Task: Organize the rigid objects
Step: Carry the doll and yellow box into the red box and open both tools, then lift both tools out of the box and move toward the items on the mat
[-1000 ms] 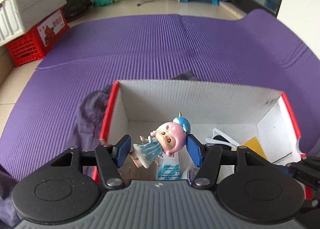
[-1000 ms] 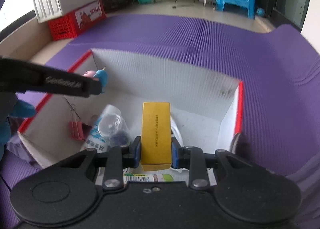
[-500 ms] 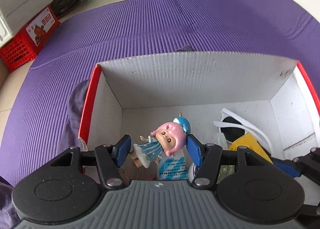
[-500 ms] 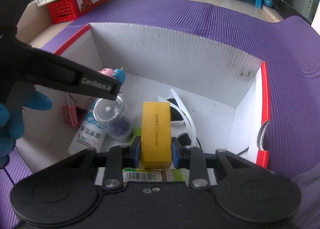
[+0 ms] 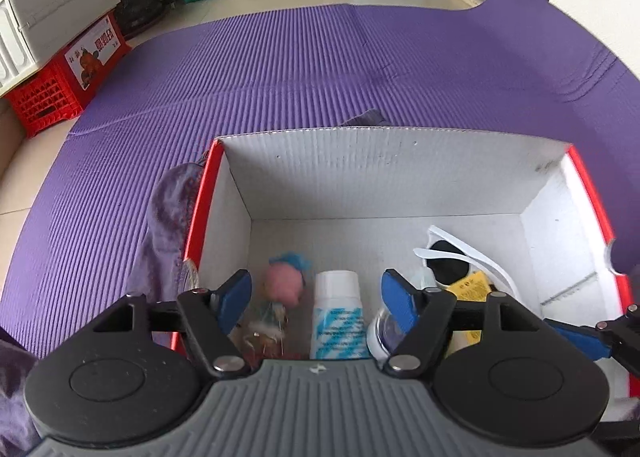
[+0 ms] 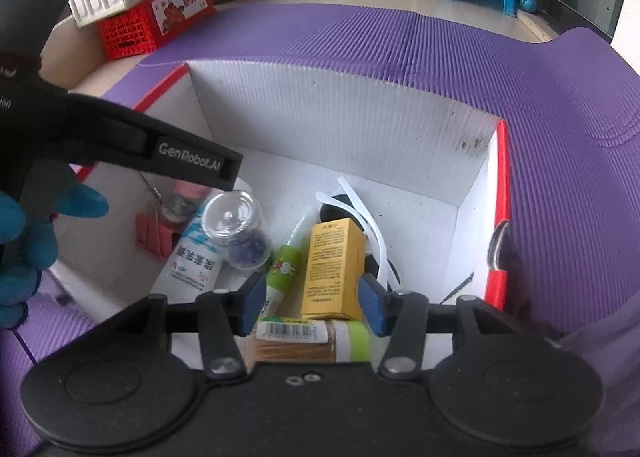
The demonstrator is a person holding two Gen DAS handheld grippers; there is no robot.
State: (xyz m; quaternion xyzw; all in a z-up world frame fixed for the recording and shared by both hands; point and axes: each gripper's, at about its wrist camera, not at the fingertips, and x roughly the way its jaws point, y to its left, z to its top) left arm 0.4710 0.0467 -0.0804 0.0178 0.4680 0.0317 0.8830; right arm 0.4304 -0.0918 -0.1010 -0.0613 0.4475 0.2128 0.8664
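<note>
Both grippers are opening over the box: the left gripper releases the doll, the right gripper the yellow carton. Best lift straight up, clear of the contents.

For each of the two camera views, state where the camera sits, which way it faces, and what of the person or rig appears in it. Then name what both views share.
Left wrist: on the left claw, facing down into the white box; its jaws are opening above the doll.
Right wrist: on the right claw, facing down; jaws opening beside the yellow carton; a blue-gloved hand shows.
Shared: box, purple mat, white sunglasses.
</note>
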